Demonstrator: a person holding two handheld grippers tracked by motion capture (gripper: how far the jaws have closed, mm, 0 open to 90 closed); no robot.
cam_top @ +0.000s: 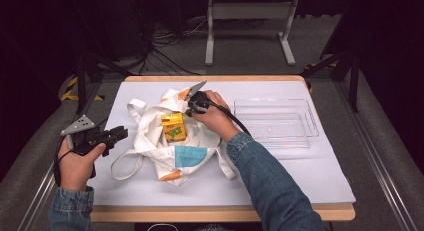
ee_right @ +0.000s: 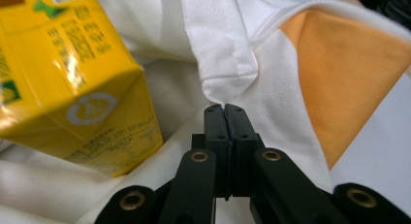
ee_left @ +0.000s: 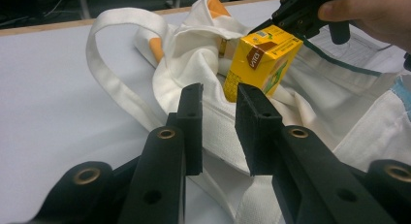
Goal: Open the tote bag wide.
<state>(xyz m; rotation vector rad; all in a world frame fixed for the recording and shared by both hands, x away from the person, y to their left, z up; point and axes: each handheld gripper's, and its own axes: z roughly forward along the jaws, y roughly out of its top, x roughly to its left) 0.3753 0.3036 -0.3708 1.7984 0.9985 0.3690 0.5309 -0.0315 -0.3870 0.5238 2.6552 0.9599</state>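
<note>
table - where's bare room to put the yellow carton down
Free: the white table cover in front of the clear tray, and the strip left of the tote bag. Crowded: the middle, where the bag, yellow carton and right gripper bunch.

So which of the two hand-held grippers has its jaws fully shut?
The right hand-held gripper, over the white tote bag beside the yellow carton: its jaws meet flush. The left hand-held gripper, held off the bag's side, shows a gap.
</note>
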